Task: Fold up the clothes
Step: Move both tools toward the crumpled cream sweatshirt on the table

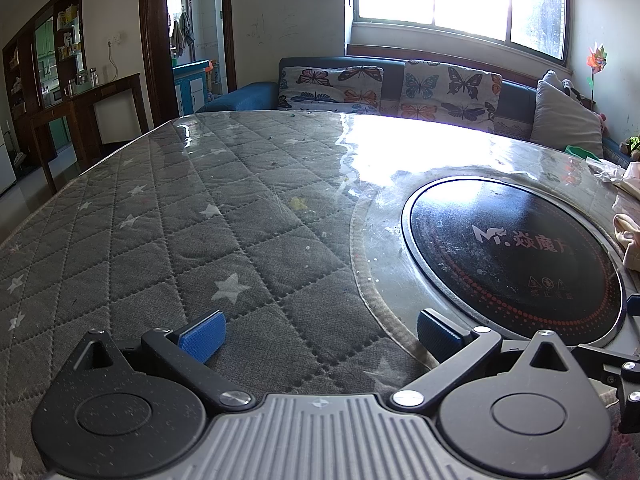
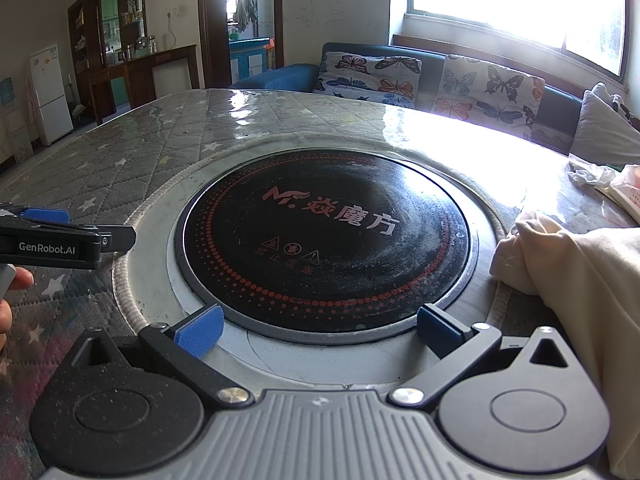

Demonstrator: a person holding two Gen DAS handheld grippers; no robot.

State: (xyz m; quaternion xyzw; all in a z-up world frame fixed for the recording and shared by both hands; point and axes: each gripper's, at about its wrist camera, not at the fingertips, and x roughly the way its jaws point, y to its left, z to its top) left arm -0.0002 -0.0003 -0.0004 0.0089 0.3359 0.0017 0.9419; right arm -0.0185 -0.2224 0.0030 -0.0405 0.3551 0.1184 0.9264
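While both jaws are being held wide and empty, the garment is being seen rightward, nearer the right gripper than the left gripper.

A round black cooktop is set into the quilted counter; beyond it, a butterfly-cushioned sofa is seen.

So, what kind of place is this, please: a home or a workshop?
Most likely a home living room. A sofa with butterfly cushions stands under the window, a white fridge stands by the wall, and the table has a quilted cover and a built-in round cooktop.
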